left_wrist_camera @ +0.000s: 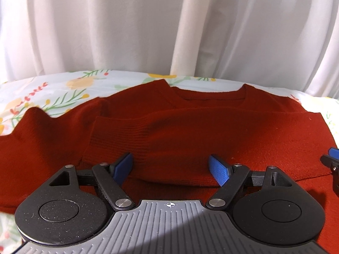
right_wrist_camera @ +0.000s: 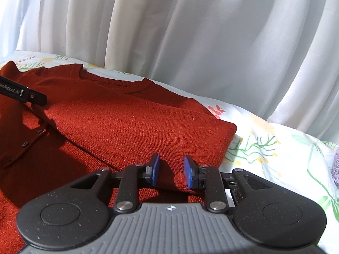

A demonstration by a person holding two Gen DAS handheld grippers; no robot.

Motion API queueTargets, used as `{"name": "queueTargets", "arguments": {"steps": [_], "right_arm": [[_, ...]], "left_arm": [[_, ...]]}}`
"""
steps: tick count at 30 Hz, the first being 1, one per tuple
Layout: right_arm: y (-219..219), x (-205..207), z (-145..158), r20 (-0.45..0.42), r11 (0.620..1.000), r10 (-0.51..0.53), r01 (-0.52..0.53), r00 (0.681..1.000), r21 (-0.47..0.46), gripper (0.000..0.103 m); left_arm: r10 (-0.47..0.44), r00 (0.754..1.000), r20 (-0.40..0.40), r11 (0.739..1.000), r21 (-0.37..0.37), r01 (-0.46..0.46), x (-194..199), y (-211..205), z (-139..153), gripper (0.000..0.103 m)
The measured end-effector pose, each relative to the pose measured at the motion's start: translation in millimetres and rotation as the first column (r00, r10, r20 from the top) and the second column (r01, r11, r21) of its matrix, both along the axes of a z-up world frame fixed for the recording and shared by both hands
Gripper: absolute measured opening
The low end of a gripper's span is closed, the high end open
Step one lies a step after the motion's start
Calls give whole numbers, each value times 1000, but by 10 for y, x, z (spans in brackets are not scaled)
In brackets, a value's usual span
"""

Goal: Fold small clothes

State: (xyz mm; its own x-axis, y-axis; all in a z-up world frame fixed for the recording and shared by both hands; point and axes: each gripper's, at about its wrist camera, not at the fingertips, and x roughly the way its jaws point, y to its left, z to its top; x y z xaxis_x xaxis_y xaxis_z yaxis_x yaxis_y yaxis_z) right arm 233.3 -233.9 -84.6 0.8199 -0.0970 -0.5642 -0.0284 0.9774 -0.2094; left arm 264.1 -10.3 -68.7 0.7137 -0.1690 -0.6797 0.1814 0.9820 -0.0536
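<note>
A rust-red knit sweater [left_wrist_camera: 190, 131] lies flat on a floral bed sheet [left_wrist_camera: 63, 89], neckline toward the curtain, with one sleeve [left_wrist_camera: 131, 131] folded across its body. My left gripper [left_wrist_camera: 171, 167] stands wide open low over the near part of that folded sleeve, its blue pads [left_wrist_camera: 218, 169] on either side of the cloth and not pressing it. My right gripper [right_wrist_camera: 172, 169] hovers over the sweater [right_wrist_camera: 131, 122] near its right folded edge, with a narrow gap between the pads and flat fabric showing below. Each gripper shows at the edge of the other's view: the right gripper [left_wrist_camera: 330, 158] and the left gripper [right_wrist_camera: 23, 93].
White curtains [left_wrist_camera: 169, 25] hang just behind the bed. The floral sheet [right_wrist_camera: 275, 148] stretches out to the right of the sweater. A grey-purple fuzzy item [right_wrist_camera: 335, 167] sits at the far right edge. Small dark buttons [right_wrist_camera: 40, 130] run along the sweater's left part.
</note>
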Motion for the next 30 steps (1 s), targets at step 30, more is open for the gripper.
{"name": "queueTargets", "arguments": {"steps": [30], "right_arm": [[-178,-465,405,-25,961,-53,58,998,271,30]], "left_arm": [[470,860,-201,644,-588,-489,-679,2141,296,93]]}}
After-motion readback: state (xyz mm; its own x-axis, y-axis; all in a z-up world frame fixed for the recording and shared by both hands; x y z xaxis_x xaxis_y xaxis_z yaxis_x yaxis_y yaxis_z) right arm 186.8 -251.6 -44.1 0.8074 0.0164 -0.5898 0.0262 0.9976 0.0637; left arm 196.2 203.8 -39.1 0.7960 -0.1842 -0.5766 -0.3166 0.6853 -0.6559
